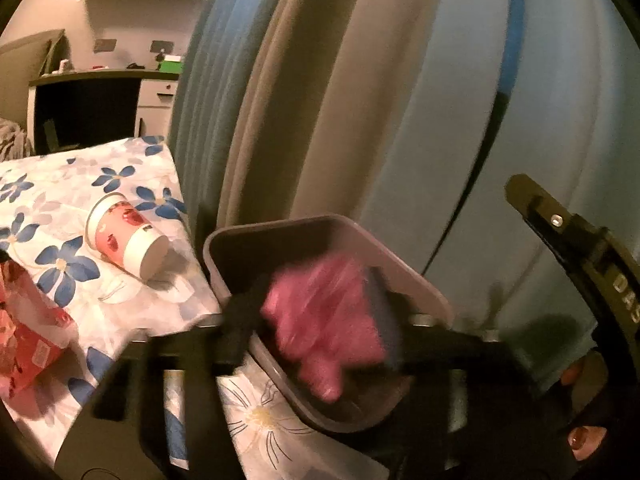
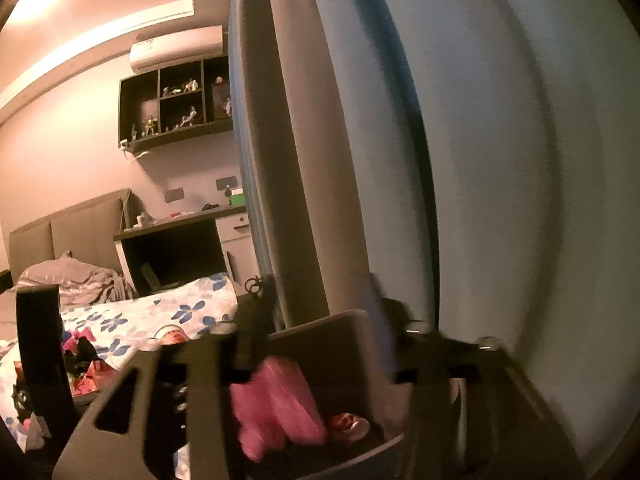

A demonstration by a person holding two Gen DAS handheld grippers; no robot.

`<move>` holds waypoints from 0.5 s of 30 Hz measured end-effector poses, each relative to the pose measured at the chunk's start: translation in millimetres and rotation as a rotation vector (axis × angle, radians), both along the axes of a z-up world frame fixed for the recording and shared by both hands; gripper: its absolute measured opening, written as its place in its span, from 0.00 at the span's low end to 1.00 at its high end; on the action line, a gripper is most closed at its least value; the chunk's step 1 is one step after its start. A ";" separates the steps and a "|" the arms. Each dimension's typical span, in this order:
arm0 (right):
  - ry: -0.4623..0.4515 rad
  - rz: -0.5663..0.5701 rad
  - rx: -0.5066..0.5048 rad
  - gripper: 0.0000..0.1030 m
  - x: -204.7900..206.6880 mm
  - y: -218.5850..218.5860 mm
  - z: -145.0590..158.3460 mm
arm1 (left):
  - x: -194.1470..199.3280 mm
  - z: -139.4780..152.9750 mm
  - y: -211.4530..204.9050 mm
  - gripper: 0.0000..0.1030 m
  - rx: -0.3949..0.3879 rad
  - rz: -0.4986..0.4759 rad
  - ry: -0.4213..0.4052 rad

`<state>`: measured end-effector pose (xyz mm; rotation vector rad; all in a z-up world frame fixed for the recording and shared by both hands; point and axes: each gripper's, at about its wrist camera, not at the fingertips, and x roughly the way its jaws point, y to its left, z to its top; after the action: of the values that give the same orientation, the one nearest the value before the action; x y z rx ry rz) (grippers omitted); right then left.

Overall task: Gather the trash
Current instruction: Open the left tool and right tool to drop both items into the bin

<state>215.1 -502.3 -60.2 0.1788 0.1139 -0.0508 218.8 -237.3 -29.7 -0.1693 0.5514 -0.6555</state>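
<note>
A grey bin (image 1: 332, 224) stands against the bed's edge. In the left wrist view, my left gripper (image 1: 316, 314) is over it with its jaws apart. A crumpled pink wrapper (image 1: 320, 320) shows as a blur between them, loose above the bin's mouth. In the right wrist view the same pink wrapper (image 2: 272, 400) lies inside the bin (image 2: 320, 332), beside a red piece of trash (image 2: 348, 424). My right gripper (image 2: 320, 328) is just over the bin with its jaws spread, pinching nothing. One of its fingers (image 1: 536, 204) rises to the right of the bin.
A paper cup (image 1: 128, 236) lies on its side on the flowered bedsheet (image 1: 100, 300), with a red wrapper (image 1: 28, 340) at the left edge. More coloured trash (image 2: 80, 360) sits on the bed. A blue-grey curtain (image 1: 440, 100) hangs close behind the bin.
</note>
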 end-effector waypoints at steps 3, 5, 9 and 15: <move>-0.010 -0.004 0.001 0.64 -8.0 -1.8 0.0 | 0.1 -1.2 8.2 0.76 -0.004 0.035 0.009; -0.015 0.007 0.006 0.76 -14.2 -2.7 -0.2 | -1.4 -0.8 15.9 0.81 -0.015 0.056 0.014; -0.021 0.012 -0.019 0.87 -25.9 1.8 -2.3 | -11.5 1.0 32.7 0.87 0.016 0.131 -0.014; -0.018 0.034 -0.022 0.95 -41.6 11.0 -7.5 | -33.1 4.7 68.2 0.91 0.070 0.260 -0.046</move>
<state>173.5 -491.3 -67.7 0.1557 0.0982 -0.0165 185.6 -169.0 -24.9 -0.1567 0.4970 -0.3860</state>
